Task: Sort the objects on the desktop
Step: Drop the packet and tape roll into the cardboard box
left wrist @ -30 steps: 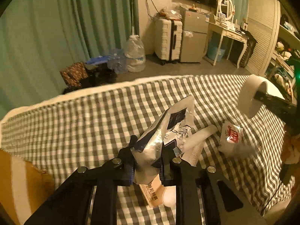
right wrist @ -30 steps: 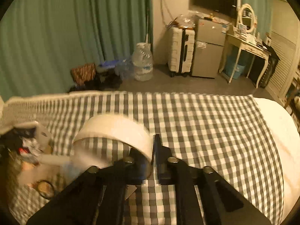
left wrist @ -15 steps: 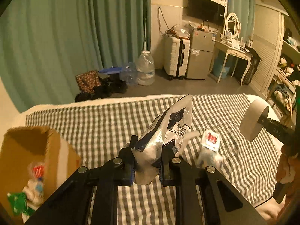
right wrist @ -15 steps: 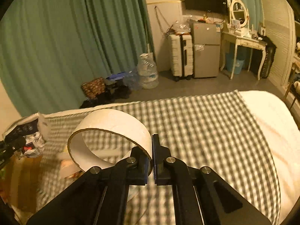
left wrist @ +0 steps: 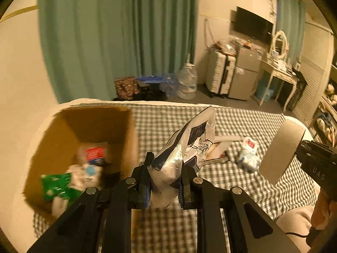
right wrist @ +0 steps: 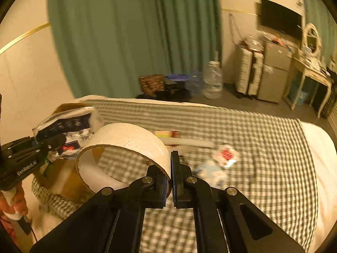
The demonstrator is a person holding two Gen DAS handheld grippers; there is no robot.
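Seen from the left wrist: left gripper (left wrist: 165, 182) clamped narrowly on the lower end of a crumpled silver-and-navy pouch (left wrist: 185, 147), which rises tilted up and to the right from between the pads. Just left of the pouch, an open cardboard box (left wrist: 126, 139) resting on the checked bedcover (left wrist: 242, 191), with a green packet (left wrist: 55, 186) and a red-labelled packet (left wrist: 93, 152) among blurred wrappers inside. Right of the pouch, lying on the cover: a pale tube (left wrist: 226, 138), a small red-printed sachet (left wrist: 249, 144), a flat booklet-like item half hidden behind the pouch. Far right of the pouch, held clear above the cover, a wide tape roll (left wrist: 280, 151) pinched by the right gripper (left wrist: 300, 150). Seen from the right wrist: right gripper (right wrist: 170, 179) closed tight on the near wall of the tape roll (right wrist: 126, 141), one finger inside the ring, one outside, the ring jutting left of the fingers. Left of the roll, the left gripper (right wrist: 58, 140) carrying the pouch (right wrist: 65, 124) above the box (right wrist: 65, 106). Right of the roll, on the bedcover (right wrist: 263, 179), the sachet (right wrist: 226, 155), blurred.
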